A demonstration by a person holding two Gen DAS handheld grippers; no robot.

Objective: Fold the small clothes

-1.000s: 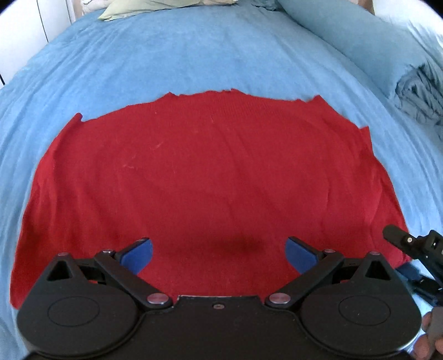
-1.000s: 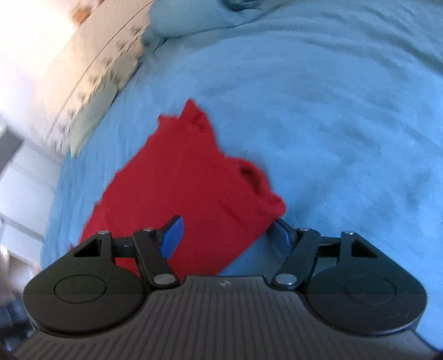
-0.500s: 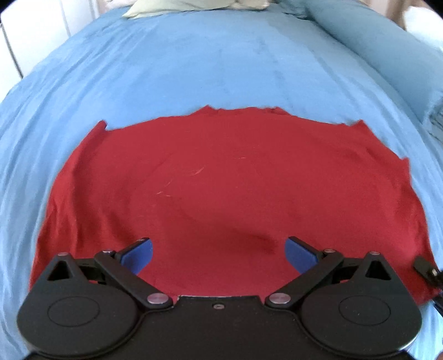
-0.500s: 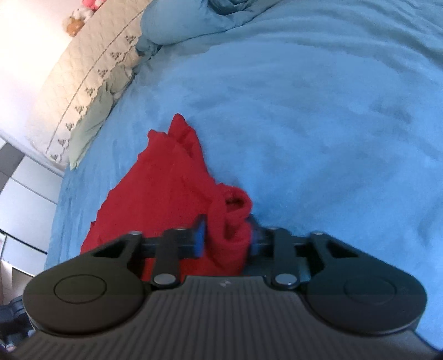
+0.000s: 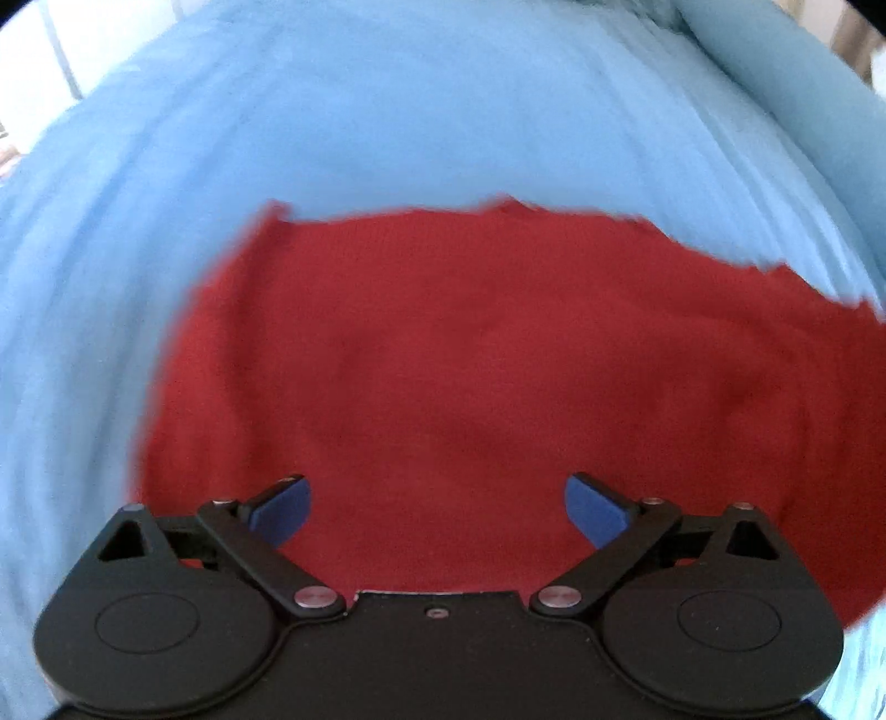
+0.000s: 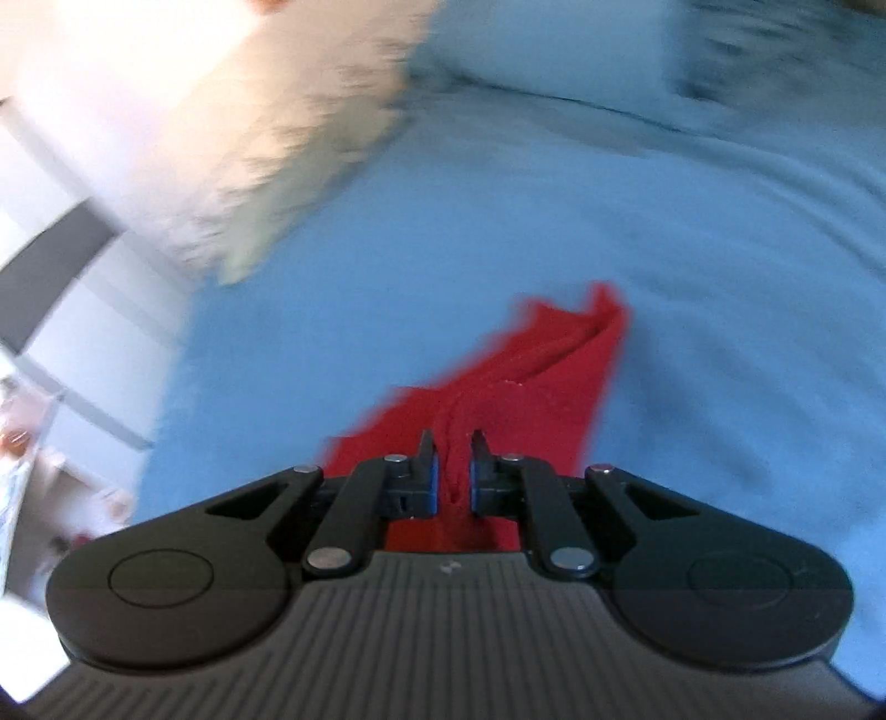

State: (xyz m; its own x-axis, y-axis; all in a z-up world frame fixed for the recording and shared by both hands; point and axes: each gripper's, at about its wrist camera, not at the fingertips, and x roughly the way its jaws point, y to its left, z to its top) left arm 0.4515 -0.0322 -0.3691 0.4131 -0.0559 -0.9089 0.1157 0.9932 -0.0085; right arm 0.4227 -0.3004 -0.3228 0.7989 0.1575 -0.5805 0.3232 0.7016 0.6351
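Note:
A red garment [image 5: 470, 360] lies spread on the blue bedspread [image 5: 387, 111]. My left gripper [image 5: 437, 507] is open and empty, its blue-padded fingers wide apart just over the garment's near part. In the right wrist view my right gripper [image 6: 454, 471] is shut on a bunched edge of the red garment [image 6: 542, 387], and the cloth stretches away from the jaws in a raised fold. Both views are motion-blurred.
A blue pillow [image 5: 803, 94] lies at the far right of the bed. In the right wrist view a pale quilted pillow [image 6: 288, 144] and another blue pillow [image 6: 554, 44] lie at the bed's head, with white furniture [image 6: 72, 343] to the left.
My right gripper closed on the garment's edge and has lifted and pulled it, stretching the cloth. My left gripper stayed open and shifted left over the garment.

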